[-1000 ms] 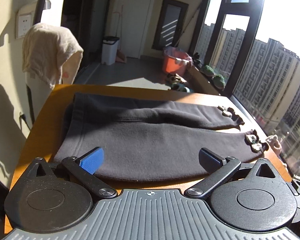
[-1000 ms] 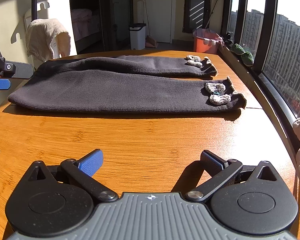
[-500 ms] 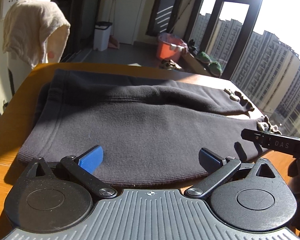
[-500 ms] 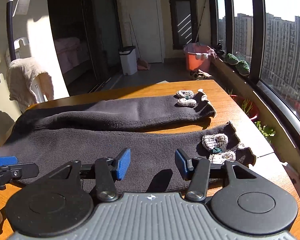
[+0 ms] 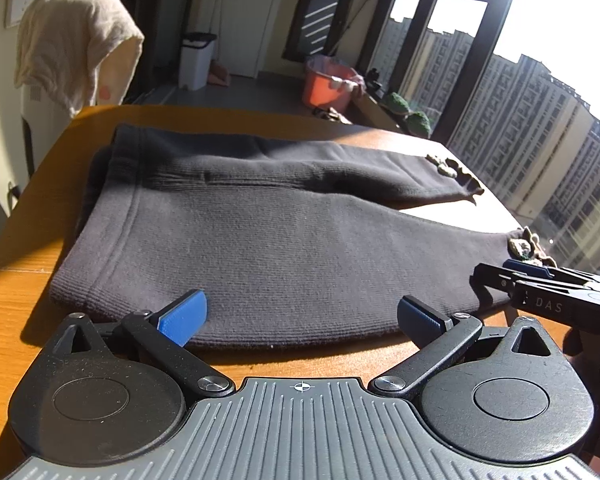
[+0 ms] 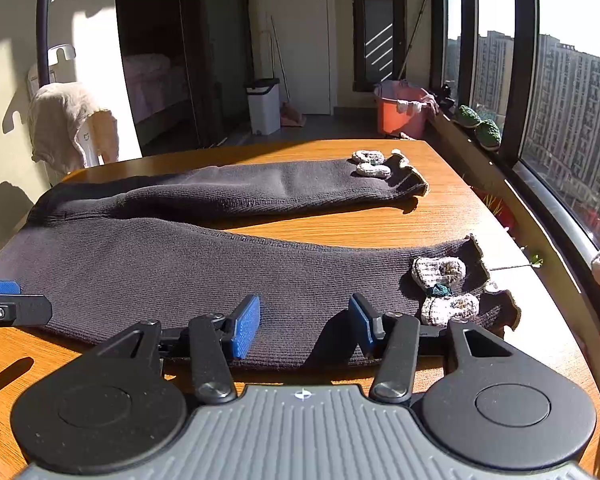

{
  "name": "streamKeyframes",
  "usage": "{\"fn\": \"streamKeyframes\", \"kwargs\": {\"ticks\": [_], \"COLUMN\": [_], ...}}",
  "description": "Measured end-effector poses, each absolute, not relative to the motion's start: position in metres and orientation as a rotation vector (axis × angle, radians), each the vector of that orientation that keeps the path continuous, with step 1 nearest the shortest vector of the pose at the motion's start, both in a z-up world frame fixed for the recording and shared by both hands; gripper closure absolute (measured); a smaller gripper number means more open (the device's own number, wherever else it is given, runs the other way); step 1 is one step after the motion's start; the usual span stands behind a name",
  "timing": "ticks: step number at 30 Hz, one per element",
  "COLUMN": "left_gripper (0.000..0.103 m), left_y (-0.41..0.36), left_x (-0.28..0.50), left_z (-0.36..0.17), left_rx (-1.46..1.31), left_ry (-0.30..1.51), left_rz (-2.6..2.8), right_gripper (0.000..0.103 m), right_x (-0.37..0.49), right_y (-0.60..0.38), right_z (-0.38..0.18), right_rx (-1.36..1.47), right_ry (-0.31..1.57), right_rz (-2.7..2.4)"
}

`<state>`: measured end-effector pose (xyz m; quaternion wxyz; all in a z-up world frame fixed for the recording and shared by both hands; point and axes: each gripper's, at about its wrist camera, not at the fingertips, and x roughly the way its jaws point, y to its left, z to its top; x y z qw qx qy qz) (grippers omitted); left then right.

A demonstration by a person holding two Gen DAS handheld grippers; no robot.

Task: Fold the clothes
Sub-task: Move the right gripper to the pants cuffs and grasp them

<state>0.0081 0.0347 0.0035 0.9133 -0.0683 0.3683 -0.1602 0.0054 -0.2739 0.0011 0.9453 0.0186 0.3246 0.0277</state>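
A pair of dark grey knit trousers [image 5: 284, 248] is lying flat on the wooden table [image 6: 452, 216], waistband toward the wall end and its 2 legs running toward the window, each hem carrying a crocheted bow [image 6: 444, 288]. The left gripper [image 5: 300, 314] is hovering at the near edge of the trousers by the waistband end, its blue-padded fingers [image 5: 184, 316] spread wide apart with nothing between them. The right gripper [image 6: 304, 326] is sitting at the near edge of the nearer leg, just beside the bow at that hem, its jaws partly apart and straddling the fabric edge without closing on it; its blue pads [image 6: 244, 328] are showing a clear gap. In the left wrist view the right gripper is appearing as a black arm near the hem of the nearer leg. Beyond the trousers, a cream towel [image 5: 76, 44] is hanging past the waistband end, and an orange tub [image 6: 400, 114] and a white bin [image 6: 264, 106] are standing on the floor behind the table.
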Motion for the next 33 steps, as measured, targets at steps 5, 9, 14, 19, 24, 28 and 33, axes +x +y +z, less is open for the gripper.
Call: {"fn": "streamKeyframes", "kwargs": {"ticks": [5, 9, 14, 19, 24, 28, 33], "left_gripper": [0.0, 0.0, 0.0, 0.0, 0.0, 0.0, 0.0], "left_y": [0.031, 0.029, 0.035, 0.036, 0.034, 0.036, 0.045], "left_x": [0.0, 0.005, 0.011, 0.011, 0.01, 0.01, 0.012], "left_z": [0.001, 0.001, -0.001, -0.003, -0.004, -0.003, 0.003], "left_rx": [-0.095, -0.094, -0.097, -0.09, -0.076, -0.086, -0.149], "left_ry": [0.741, 0.739, 0.726, 0.717, 0.71, 0.711, 0.734], "left_rz": [-0.326, -0.308, -0.314, -0.317, -0.315, -0.321, -0.329], "right_gripper": [0.052, 0.051, 0.047, 0.042, 0.039, 0.036, 0.035], "right_x": [0.003, -0.002, -0.003, -0.003, -0.002, -0.002, -0.002], "right_y": [-0.27, -0.267, -0.268, -0.266, -0.265, -0.264, -0.266], "right_z": [0.002, 0.003, 0.003, 0.003, 0.002, 0.002, 0.003], "right_rx": [0.02, 0.007, 0.013, 0.015, 0.015, 0.014, 0.027], "right_ry": [0.661, 0.662, 0.663, 0.664, 0.665, 0.666, 0.664], "right_rz": [0.042, 0.041, 0.055, 0.067, 0.076, 0.084, 0.089]}}
